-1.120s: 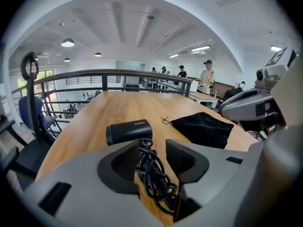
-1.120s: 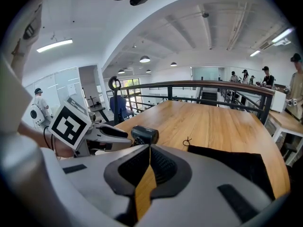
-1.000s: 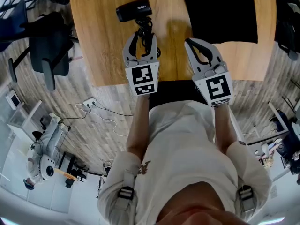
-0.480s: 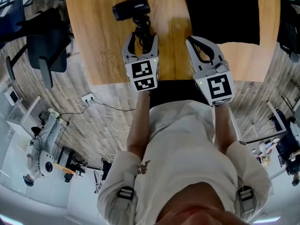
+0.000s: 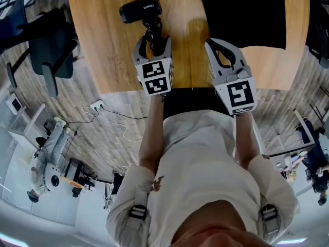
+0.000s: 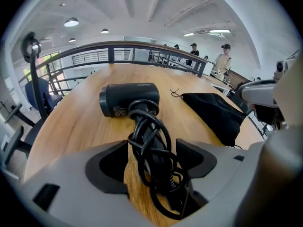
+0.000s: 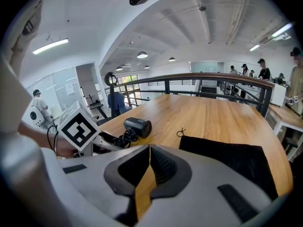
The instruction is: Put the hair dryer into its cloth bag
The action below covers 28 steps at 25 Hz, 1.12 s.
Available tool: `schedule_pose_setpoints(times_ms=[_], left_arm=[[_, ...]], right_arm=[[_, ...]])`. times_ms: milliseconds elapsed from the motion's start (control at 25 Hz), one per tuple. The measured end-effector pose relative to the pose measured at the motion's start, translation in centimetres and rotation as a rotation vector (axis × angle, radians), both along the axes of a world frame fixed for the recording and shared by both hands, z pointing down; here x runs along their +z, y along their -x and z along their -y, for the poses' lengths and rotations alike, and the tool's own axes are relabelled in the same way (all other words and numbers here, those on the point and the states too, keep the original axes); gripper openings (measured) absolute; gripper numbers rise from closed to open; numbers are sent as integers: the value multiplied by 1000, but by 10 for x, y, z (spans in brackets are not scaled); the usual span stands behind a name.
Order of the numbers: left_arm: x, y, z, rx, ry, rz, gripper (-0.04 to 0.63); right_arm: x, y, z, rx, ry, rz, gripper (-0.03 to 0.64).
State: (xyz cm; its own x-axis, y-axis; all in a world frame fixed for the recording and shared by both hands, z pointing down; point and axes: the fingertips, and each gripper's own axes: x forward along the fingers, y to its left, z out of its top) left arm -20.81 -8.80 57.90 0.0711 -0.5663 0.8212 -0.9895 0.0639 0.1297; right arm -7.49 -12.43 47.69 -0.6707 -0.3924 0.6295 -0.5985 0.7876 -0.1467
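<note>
Now left gripper point(image 5: 154, 39) jaws just opening, astride hair dryer point(image 5: 140, 9) handle (cord-wrapped); right gripper point(image 5: 209, 43) clenched, empty.

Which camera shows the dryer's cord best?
The left gripper view: the cord fills the middle, each loop clear. The head view shows it small from above, a dark bundle by the dryer. The right gripper view shows only a distant tangle.

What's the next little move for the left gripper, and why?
Likely close the left gripper on the dryer's cord-wrapped handle: its jaws, which have just been opening, straddle the handle without pressing it, and the dryer lies on the table, outside the bag.
</note>
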Motion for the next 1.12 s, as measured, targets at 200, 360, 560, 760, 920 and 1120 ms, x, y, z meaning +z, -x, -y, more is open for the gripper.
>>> schedule_pose_setpoints(times_ms=[200, 360, 560, 760, 920, 1120], left_arm=[[7, -3, -1, 2, 35, -23, 314], [8, -4, 0, 2, 46, -29, 308], [9, 0, 2, 3, 37, -45, 286], [8, -7, 6, 75, 20, -37, 272], [7, -9, 5, 122, 13, -38, 268], [4, -11, 5, 171, -2, -46, 267]], right_arm=[[4, -8, 3, 10, -7, -1, 21], [7, -14, 6, 23, -14, -20, 21], [27, -24, 10, 79, 33, -70, 21], [39, -32, 15, 119, 51, -94, 23], [44, -33, 19, 133, 48, -103, 23], [51, -37, 23, 147, 48, -130, 23]])
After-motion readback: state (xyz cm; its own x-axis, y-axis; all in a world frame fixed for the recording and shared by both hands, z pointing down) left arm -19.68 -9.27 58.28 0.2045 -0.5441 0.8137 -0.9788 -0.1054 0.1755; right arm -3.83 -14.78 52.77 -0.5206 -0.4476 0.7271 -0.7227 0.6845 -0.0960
